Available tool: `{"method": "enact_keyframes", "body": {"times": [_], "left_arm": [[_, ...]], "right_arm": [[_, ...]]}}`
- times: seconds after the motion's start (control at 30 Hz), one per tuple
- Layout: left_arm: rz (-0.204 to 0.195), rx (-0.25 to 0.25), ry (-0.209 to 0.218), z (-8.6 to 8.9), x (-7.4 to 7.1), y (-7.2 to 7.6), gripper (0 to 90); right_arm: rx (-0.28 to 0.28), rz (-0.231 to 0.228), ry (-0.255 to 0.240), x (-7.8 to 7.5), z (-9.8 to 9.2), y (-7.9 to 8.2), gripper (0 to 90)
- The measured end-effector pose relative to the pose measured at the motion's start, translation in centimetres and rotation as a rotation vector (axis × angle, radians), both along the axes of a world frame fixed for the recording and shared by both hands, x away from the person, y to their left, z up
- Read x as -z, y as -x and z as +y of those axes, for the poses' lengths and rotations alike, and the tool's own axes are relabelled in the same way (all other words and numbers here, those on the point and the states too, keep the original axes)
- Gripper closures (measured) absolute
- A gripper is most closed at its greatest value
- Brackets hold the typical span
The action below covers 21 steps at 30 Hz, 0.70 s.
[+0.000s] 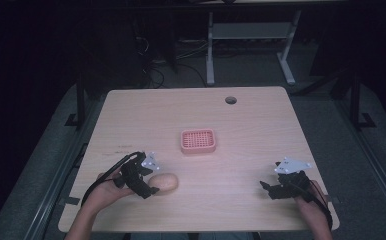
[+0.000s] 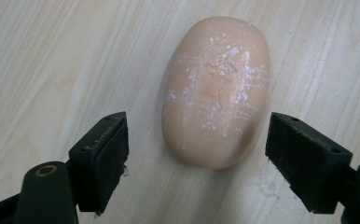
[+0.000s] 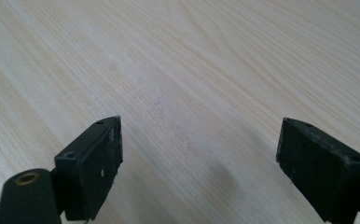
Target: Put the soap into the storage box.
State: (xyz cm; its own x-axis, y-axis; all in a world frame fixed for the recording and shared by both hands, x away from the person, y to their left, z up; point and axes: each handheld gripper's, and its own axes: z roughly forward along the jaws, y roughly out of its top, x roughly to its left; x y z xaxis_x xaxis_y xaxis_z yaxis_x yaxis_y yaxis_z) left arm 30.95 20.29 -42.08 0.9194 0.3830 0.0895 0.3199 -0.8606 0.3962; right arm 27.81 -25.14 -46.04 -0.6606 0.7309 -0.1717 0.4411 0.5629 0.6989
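We have our left claw (image 1: 150,186) right next to the soap (image 1: 164,182), a smooth peach oval that lies on the bench (image 1: 241,120) near our side, on the left. In the left gripper view the soap (image 2: 215,91) sits just in front of the claw (image 2: 197,161), a bit past the tips. The jaws are spread wide, one on each side of the soap's near end, and they do not touch it. The soap's long way points straight away from the claw, so the jaws face its two long sides. That looks good for a squeeze across the narrow part. We think the claw needs to slide forward a little more so the pads (image 2: 106,154) reach the middle of the soap, then close. Our right claw (image 1: 271,190) is well apart, over on the right side of the bench, and it is wide open too, with nothing between its jaws. The pink basket (image 1: 198,141) waits in the middle of the bench, farther away from us.
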Motion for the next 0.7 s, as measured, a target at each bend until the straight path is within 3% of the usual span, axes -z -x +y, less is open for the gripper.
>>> {"method": "enact_keyframes", "body": {"times": [0.3, 0.7], "left_arm": [[-0.001, 0.020, -0.021, -1.0, 0.3, -0.3, 21.4], [0.032, 0.022, -0.030, -1.7, 1.0, -0.8, 21.6]], "right_arm": [[-0.003, -0.001, 0.001, 0.0, 0.0, 0.0, 13.8], [-0.004, 0.000, 0.002, 0.0, 0.0, 0.0, 13.8]]}}
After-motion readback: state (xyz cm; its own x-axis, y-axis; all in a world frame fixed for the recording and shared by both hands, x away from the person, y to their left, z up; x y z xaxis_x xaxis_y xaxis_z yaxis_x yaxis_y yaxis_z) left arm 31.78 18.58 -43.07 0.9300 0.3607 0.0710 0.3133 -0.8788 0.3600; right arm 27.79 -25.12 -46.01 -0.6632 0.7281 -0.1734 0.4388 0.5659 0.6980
